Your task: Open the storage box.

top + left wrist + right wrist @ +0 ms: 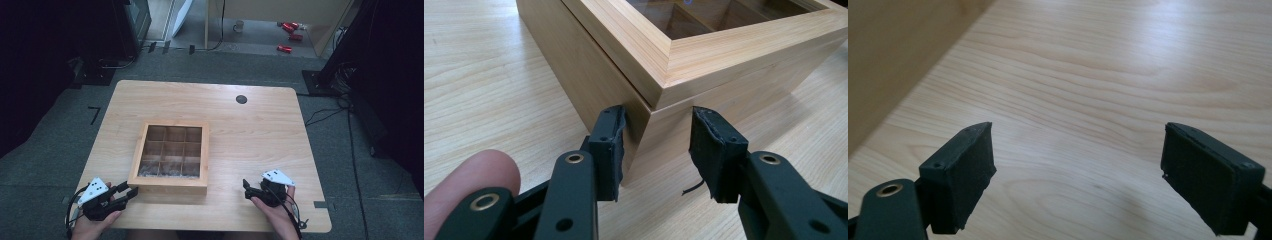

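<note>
While the wooden box (170, 156) sits mid-desk (260, 125), the left hand-held gripper (659, 145) clamps its near left corner, pads on both faces; the right hand-held gripper (1078, 175) hangs wide apart over bare wood nearby.

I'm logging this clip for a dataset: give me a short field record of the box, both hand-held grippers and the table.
box: wooden, glass lid shut over nine compartments
left hand-held gripper: jaws straddle the box's near left corner, left pad on its side
right hand-held gripper: open, nothing between the jaws, over bare table right of the box
table: light wood, black round plug near the far edge
</note>
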A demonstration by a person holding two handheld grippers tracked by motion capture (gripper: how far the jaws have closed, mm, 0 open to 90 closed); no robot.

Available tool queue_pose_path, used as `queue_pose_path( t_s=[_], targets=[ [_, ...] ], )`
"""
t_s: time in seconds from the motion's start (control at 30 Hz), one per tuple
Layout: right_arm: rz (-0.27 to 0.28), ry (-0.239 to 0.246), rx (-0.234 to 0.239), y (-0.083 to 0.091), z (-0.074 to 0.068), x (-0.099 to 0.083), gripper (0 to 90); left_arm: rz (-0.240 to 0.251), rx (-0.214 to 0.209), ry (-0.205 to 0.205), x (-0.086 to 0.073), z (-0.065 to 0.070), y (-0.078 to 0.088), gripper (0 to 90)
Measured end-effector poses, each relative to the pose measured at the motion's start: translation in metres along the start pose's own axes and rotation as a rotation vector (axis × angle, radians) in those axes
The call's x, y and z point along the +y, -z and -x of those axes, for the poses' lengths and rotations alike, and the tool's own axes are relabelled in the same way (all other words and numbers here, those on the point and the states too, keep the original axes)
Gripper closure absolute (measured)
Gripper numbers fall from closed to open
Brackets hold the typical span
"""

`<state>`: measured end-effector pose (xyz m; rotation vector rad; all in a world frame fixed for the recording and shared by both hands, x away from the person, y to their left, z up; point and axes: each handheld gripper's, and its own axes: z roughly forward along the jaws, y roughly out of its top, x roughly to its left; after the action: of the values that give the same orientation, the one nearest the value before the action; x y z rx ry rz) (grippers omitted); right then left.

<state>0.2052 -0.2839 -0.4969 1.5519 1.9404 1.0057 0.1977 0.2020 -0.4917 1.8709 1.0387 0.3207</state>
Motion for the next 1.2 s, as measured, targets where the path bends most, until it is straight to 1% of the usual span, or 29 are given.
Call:
queue_pose_path(
  t_s=[0.03,0.07,0.1,0.13,0.17,0.2,0.23,0.27,0.3,0.33,0.37,0.4,0.43,0.47,0.5,0.57,0.6,0.63,0.7,0.77,0.8,0.93,1.03,1.17,1.2],
  targets=[
    [0.008,0.009,0.018,0.000,-0.010,0.003,14.0,-0.001,0.001,-0.001,0.000,0.000,0.000,58.8],
    [0.012,0.014,0.025,0.000,-0.015,0.004,14.0,-0.002,0.002,-0.002,0.000,0.000,0.000,58.9],
    [0.012,0.014,0.025,0.000,-0.015,0.004,14.0,-0.002,0.002,-0.002,0.000,0.000,0.000,58.9],
    [0.017,0.024,0.044,0.000,-0.025,0.006,14.1,-0.002,0.003,-0.003,0.000,0.000,0.000,59.1],
    [0.017,0.024,0.044,0.000,-0.025,0.006,14.1,-0.002,0.003,-0.003,0.000,0.000,0.000,59.4],
    [0.022,0.032,0.064,0.001,-0.034,0.008,14.1,-0.001,0.002,-0.002,0.001,0.000,0.001,59.6],
    [0.022,0.032,0.064,0.001,-0.034,0.008,14.1,0.001,-0.003,0.002,0.001,0.000,0.001,59.6],
    [0.028,0.037,0.082,0.003,-0.041,0.010,14.1,0.016,-0.021,0.023,0.002,-0.002,0.003,59.8],
    [0.028,0.037,0.082,0.003,-0.041,0.010,14.1,0.016,-0.021,0.023,0.002,-0.002,0.003,59.9],
    [0.033,0.041,0.091,0.004,-0.045,0.011,14.1,0.030,-0.028,0.035,0.003,-0.003,0.005,59.9],
    [0.040,0.041,0.110,0.005,-0.052,0.013,14.2,0.026,-0.033,0.041,0.004,-0.003,0.005,61.9],
    [0.042,0.038,0.120,0.006,-0.055,0.014,14.2,0.026,-0.033,0.042,0.004,-0.003,0.005,61.9],
    [0.042,0.038,0.120,0.006,-0.055,0.014,14.2,0.026,-0.033,0.042,0.004,-0.003,0.005,61.9],
    [0.050,0.037,0.139,0.007,-0.061,0.016,14.3,0.023,-0.033,0.044,0.004,-0.003,0.005,61.9],
    [0.050,0.037,0.139,0.007,-0.061,0.016,14.3,0.023,-0.033,0.044,0.004,-0.003,0.005,61.9],
    [0.054,0.045,0.152,0.008,-0.068,0.017,14.3,0.020,-0.024,0.035,0.005,-0.002,0.005,61.9],
    [0.056,0.058,0.167,0.009,-0.074,0.018,14.3,0.020,-0.020,0.030,0.006,-0.002,0.005,61.9],
    [0.056,0.058,0.167,0.009,-0.074,0.018,14.3,0.020,-0.020,0.030,0.006,-0.002,0.005,62.0],
    [0.062,0.076,0.191,0.010,-0.082,0.018,14.3,0.019,-0.016,0.027,0.007,-0.001,0.006,62.0],
    [0.065,0.083,0.200,0.010,-0.085,0.018,14.2,0.019,-0.015,0.026,0.007,-0.001,0.006,62.0],
    [0.066,0.090,0.213,0.011,-0.090,0.018,14.3,0.018,-0.011,0.023,0.008,-0.001,0.006,62.0],
    [0.065,0.095,0.235,0.010,-0.096,0.018,14.2,0.016,-0.005,0.018,0.009,0.000,0.006,62.0],
    [0.066,0.104,0.264,0.010,-0.104,0.016,14.2,0.012,0.002,0.008,0.010,0.001,0.006,62.1],
    [0.063,0.111,0.273,0.008,-0.109,0.015,14.2,0.013,0.002,0.006,0.011,0.001,0.006,62.1],
    [0.053,0.115,0.272,0.005,-0.112,0.014,14.3,0.014,-0.001,0.006,0.011,0.001,0.007,62.1]
  ],
)
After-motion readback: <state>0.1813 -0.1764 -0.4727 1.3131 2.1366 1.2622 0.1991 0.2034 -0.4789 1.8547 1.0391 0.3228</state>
